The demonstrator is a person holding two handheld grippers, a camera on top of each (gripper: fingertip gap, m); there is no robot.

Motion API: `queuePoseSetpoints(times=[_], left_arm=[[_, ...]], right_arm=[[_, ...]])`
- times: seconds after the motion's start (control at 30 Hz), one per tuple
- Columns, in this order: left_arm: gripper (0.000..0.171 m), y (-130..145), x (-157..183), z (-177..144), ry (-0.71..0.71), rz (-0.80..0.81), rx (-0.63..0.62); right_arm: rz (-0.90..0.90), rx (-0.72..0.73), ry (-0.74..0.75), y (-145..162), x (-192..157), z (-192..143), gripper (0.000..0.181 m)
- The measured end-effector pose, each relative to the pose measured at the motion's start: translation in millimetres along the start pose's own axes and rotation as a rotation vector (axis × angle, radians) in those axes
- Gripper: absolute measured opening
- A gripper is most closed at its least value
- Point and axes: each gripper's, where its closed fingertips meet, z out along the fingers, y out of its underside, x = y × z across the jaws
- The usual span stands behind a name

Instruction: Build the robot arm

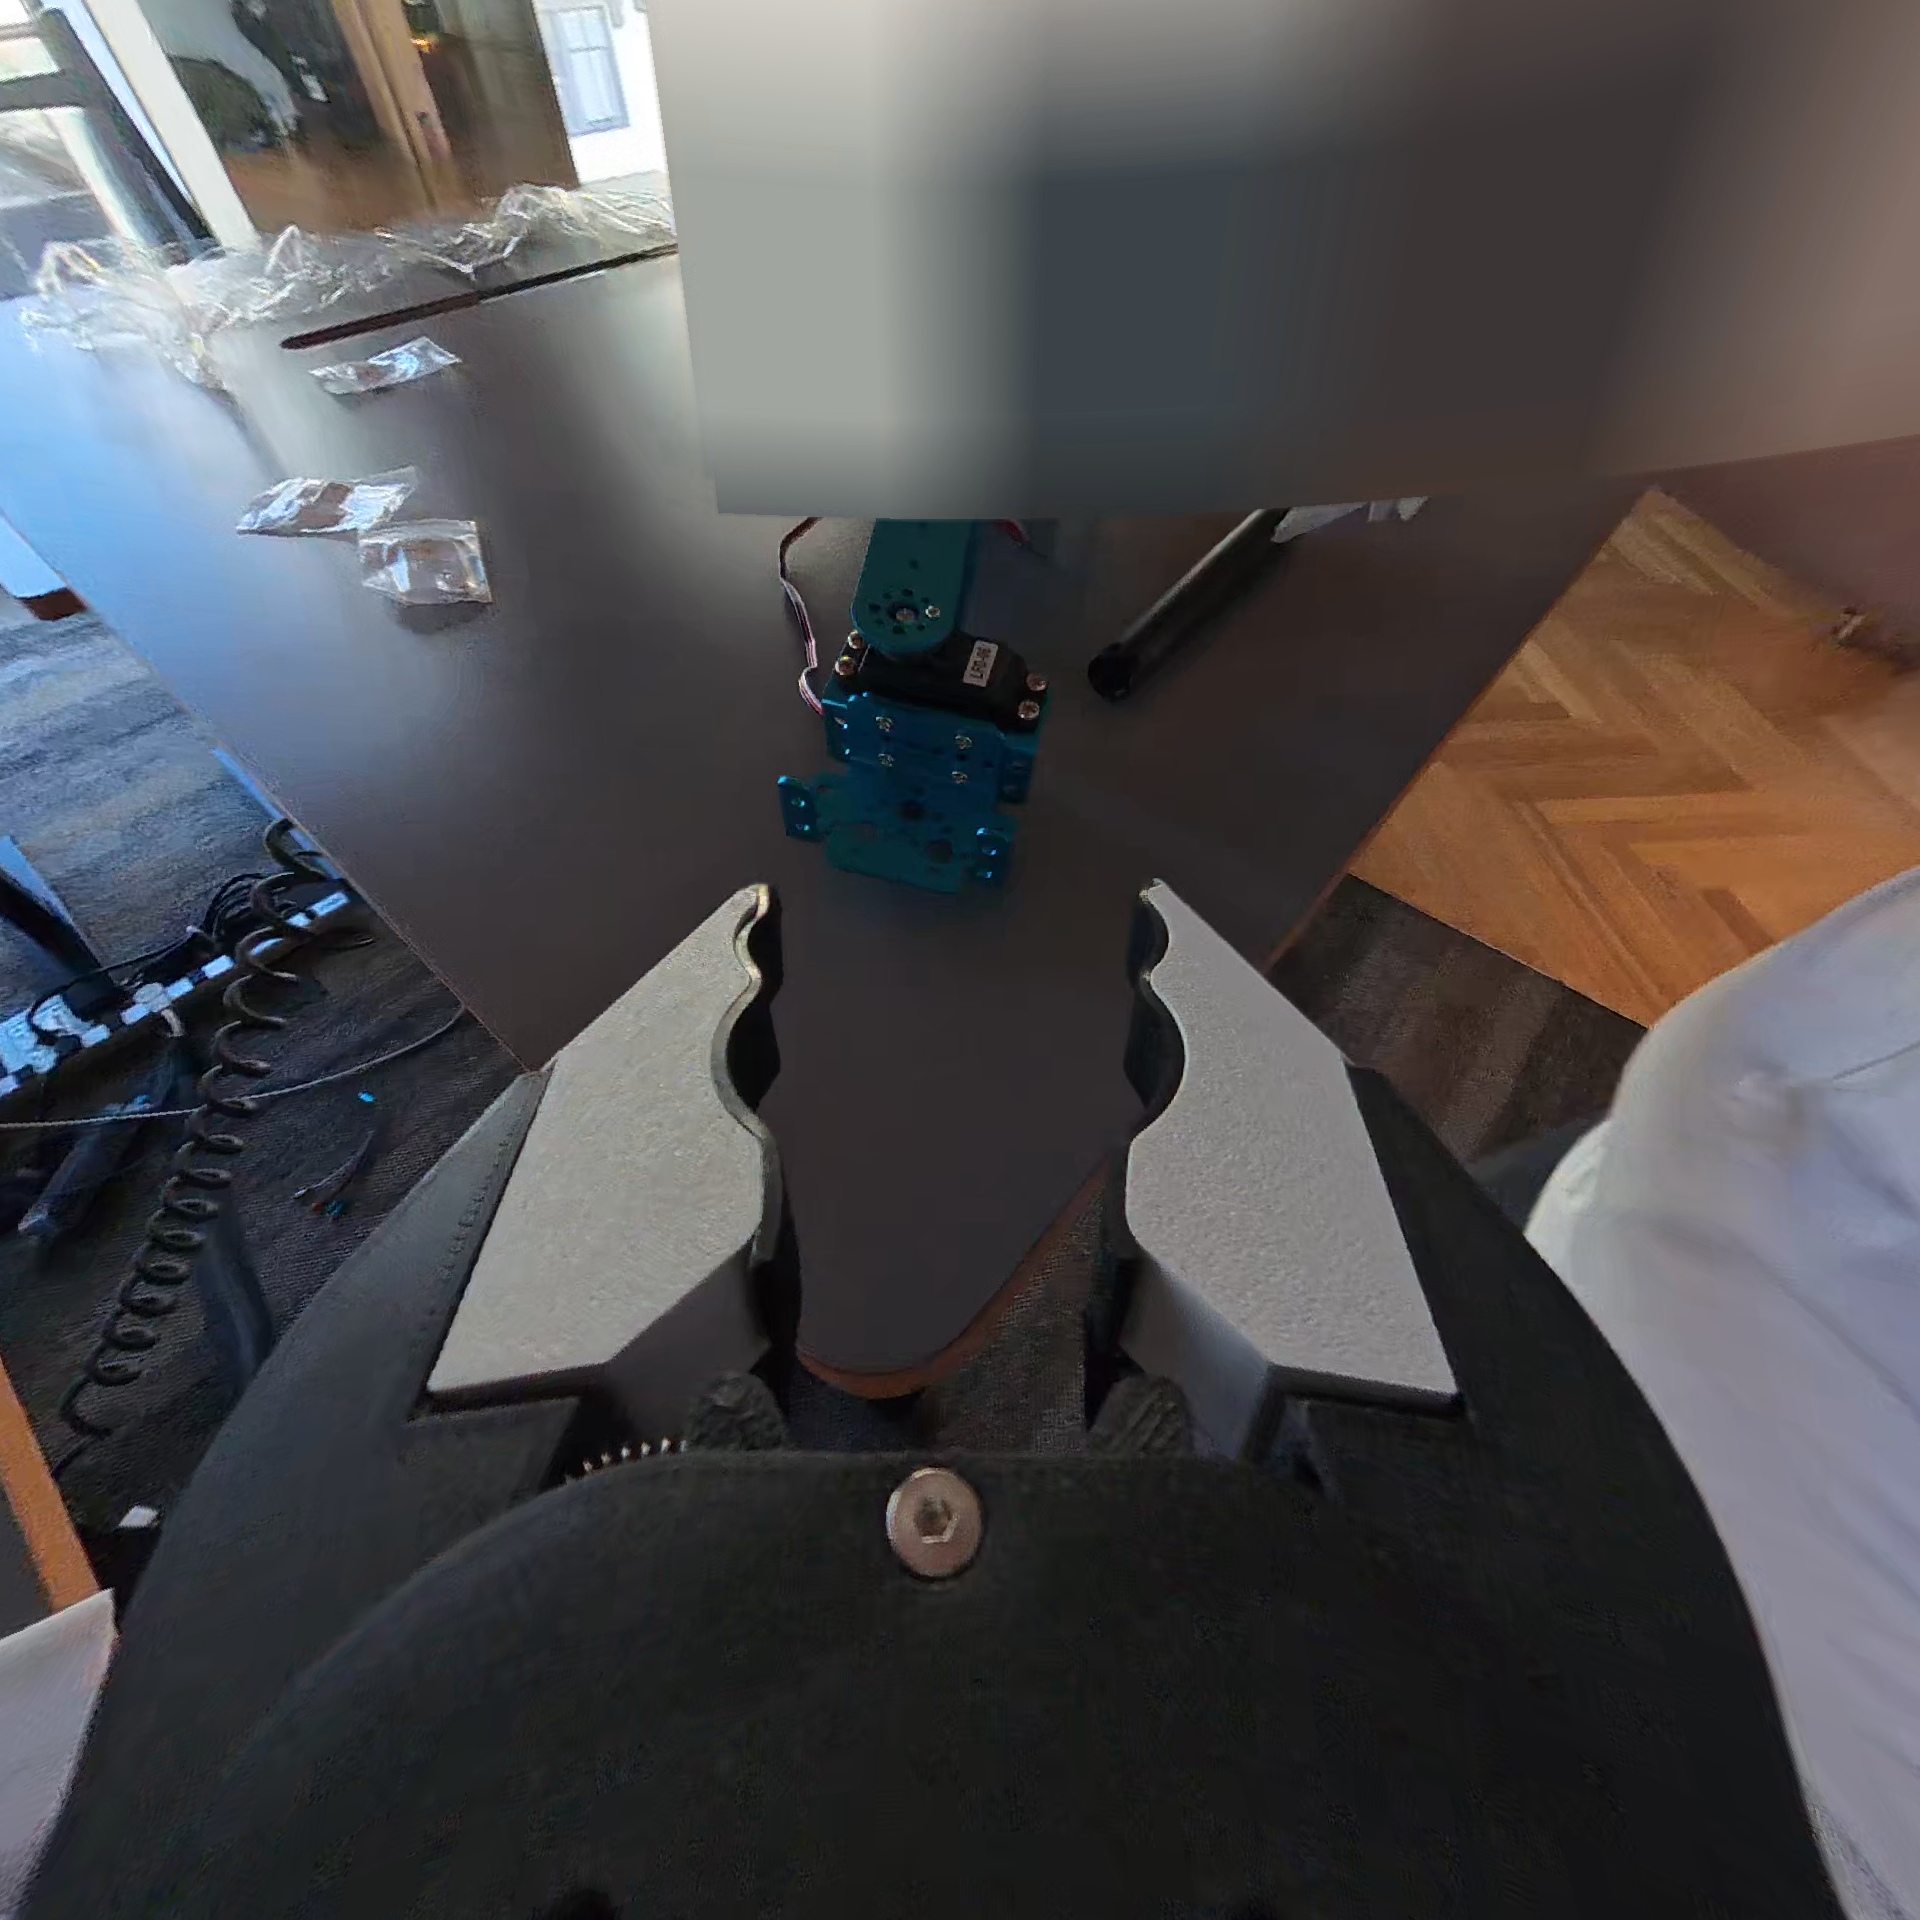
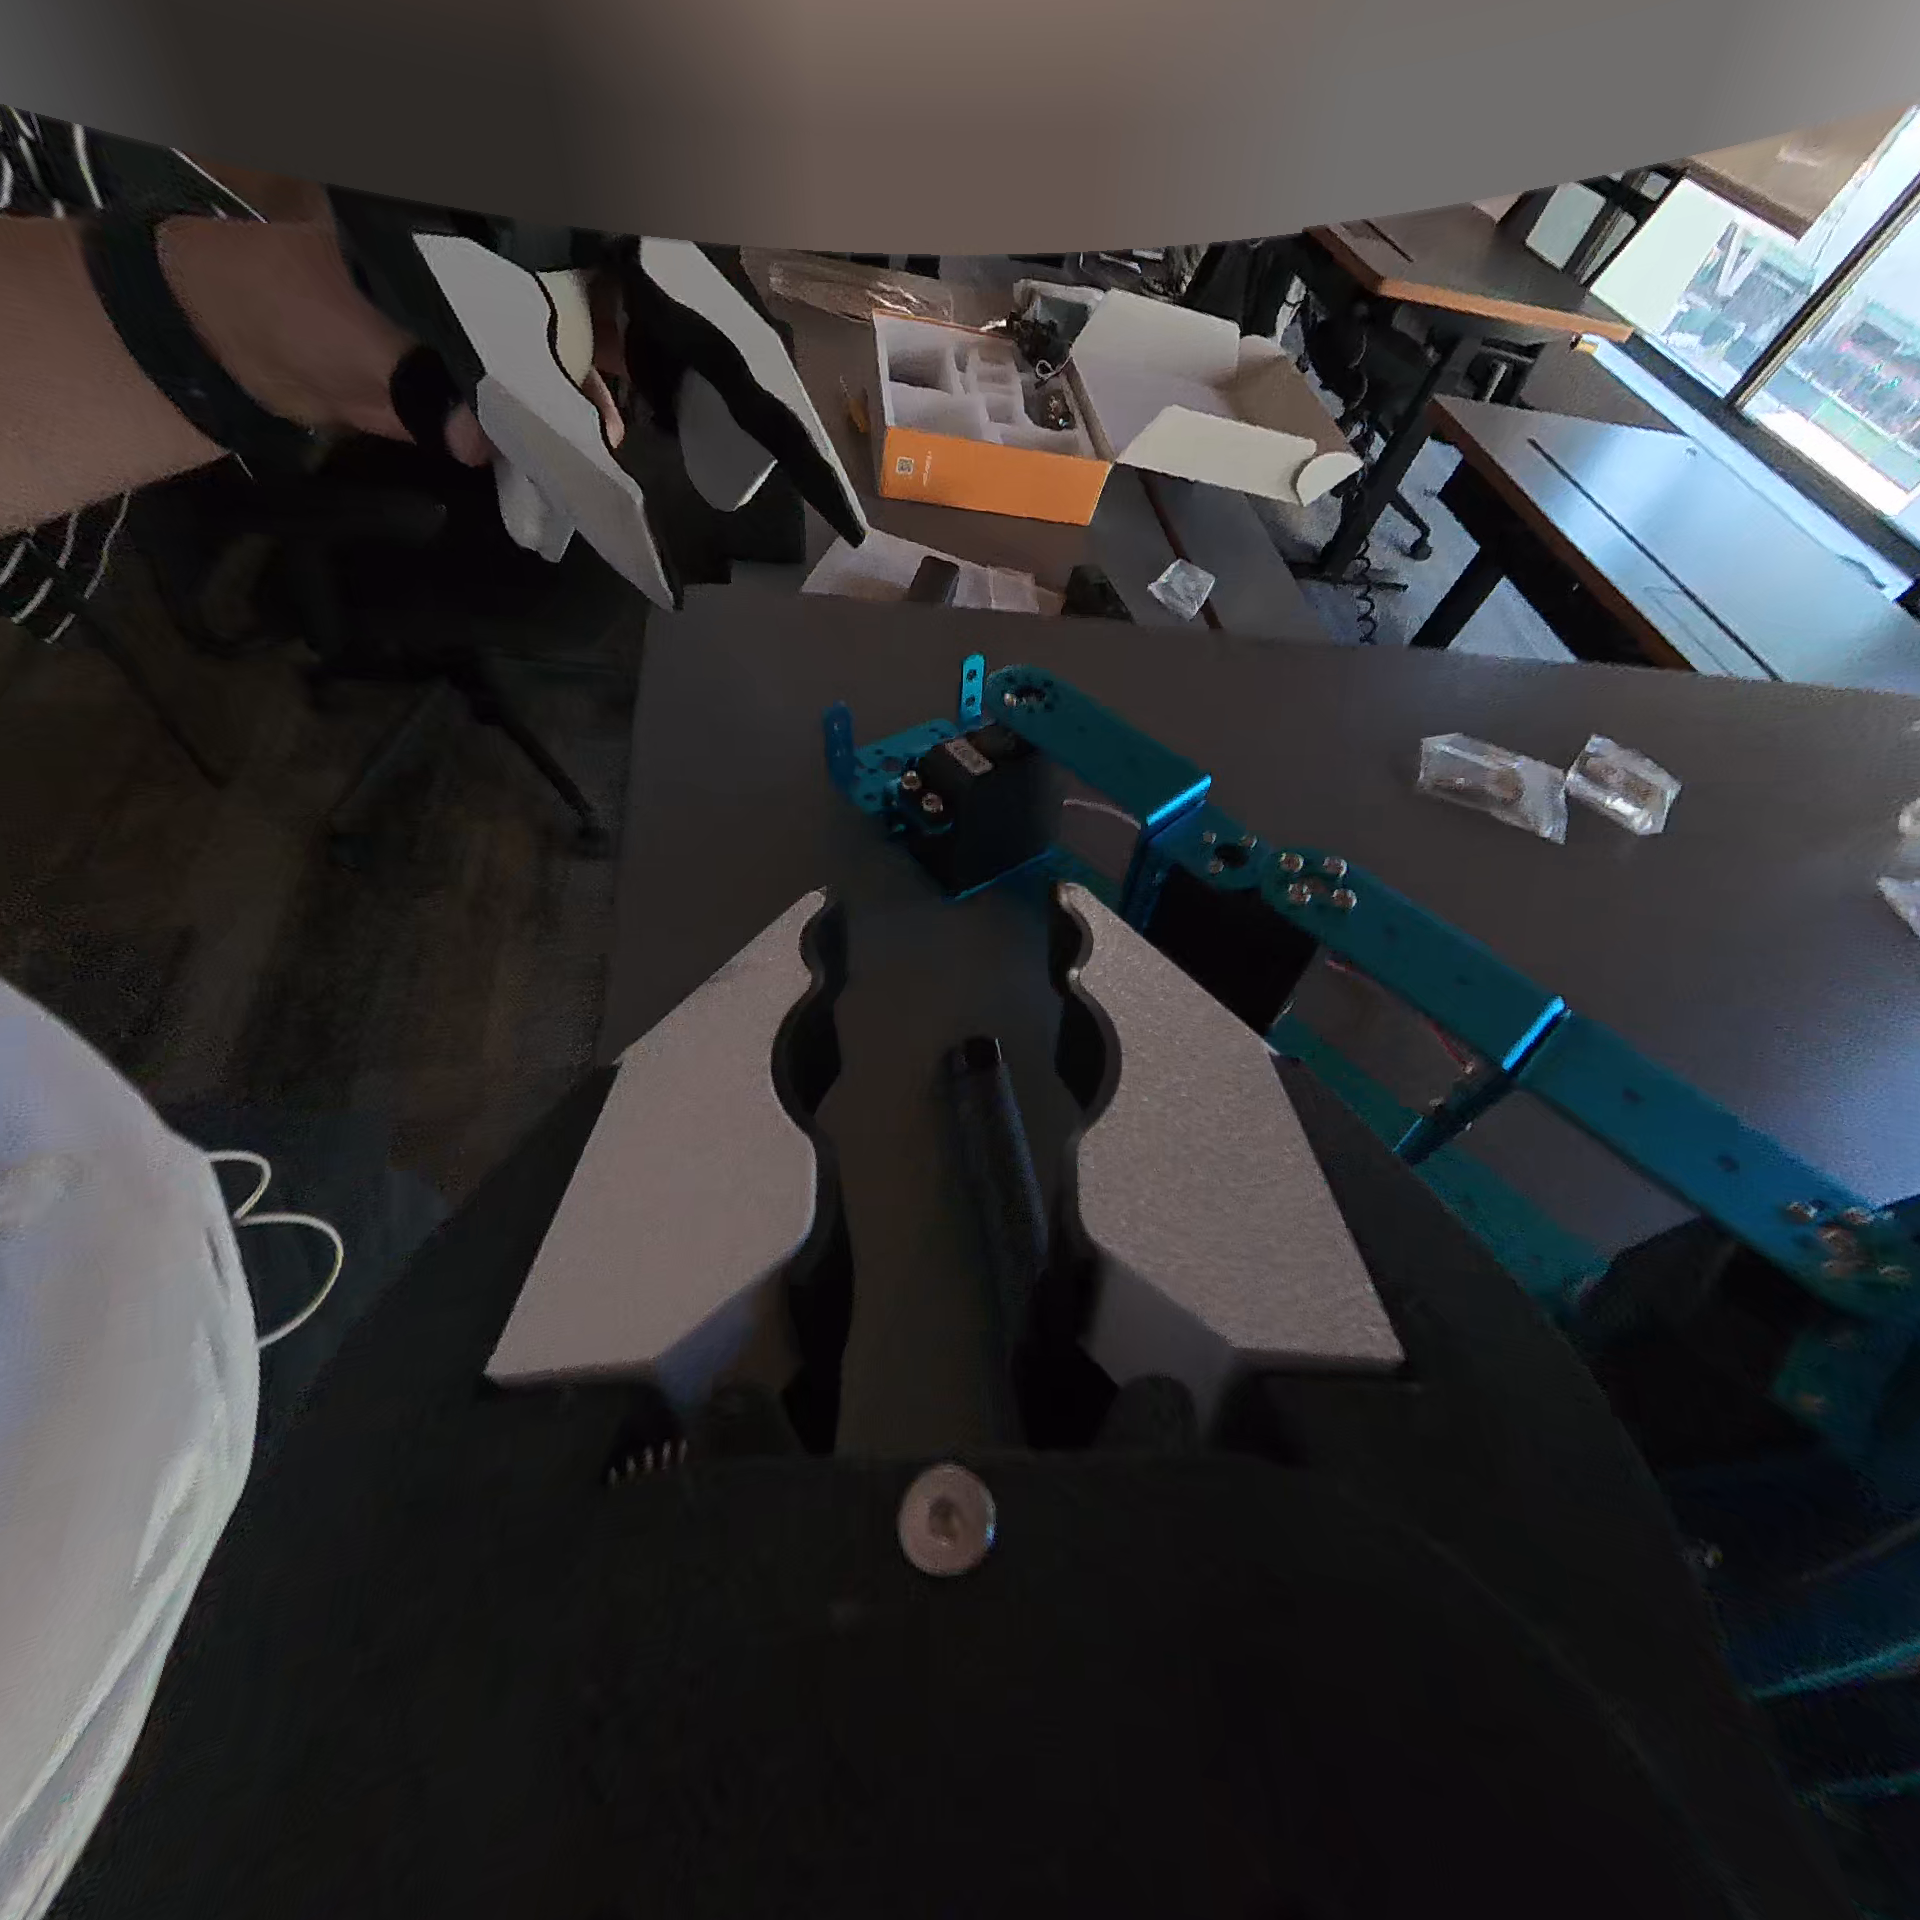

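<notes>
The left gripper (image 1: 954,914) hovers over the near corner of the dark table (image 1: 540,727), its jaws spread wide and gripping nothing. It points straight at the blue metal bracket (image 1: 912,800) with a black motor (image 1: 940,670) bolted on top, which lies just ahead of the fingertips and apart from them, so the wide gap looks sized for that block. Small clear bags (image 1: 421,561) lie along the far left edge, well apart and out of the way.

The right gripper (image 2: 940,909) hangs above the same table, jaws also wide and empty. A black rod-shaped tool (image 2: 995,1164) lies on the table between and below its fingers; I cannot tell whether either finger touches it. The long blue metal arm (image 2: 1351,935) stretches from the middle of the table toward the right edge, just beside the right finger. An open orange box (image 2: 992,473) sits on another table beyond.
</notes>
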Motion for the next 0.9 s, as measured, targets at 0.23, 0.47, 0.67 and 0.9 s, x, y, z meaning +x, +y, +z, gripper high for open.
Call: queuePoseSetpoints(times=[0.23,0.47,0.67,0.9], left_arm=[[0.065,2.8,-12.8,9.8,-0.018,-0.018,0.059],[0.063,2.7,-29.9,25.9,0.138,0.007,0.096],[0.062,3.4,-32.0,34.9,0.207,0.050,0.085],[0.059,5.7,-32.8,35.3,0.222,0.045,0.109]], right_arm=[[0.091,0.034,0.050,9.8,5.3,11.0,0.035],[0.138,0.149,0.241,0.0,22.9,19.1,0.031],[0.108,0.147,0.307,-2.0,23.2,18.1,0.029],[0.118,0.158,0.330,-1.7,24.5,13.5,0.027]])
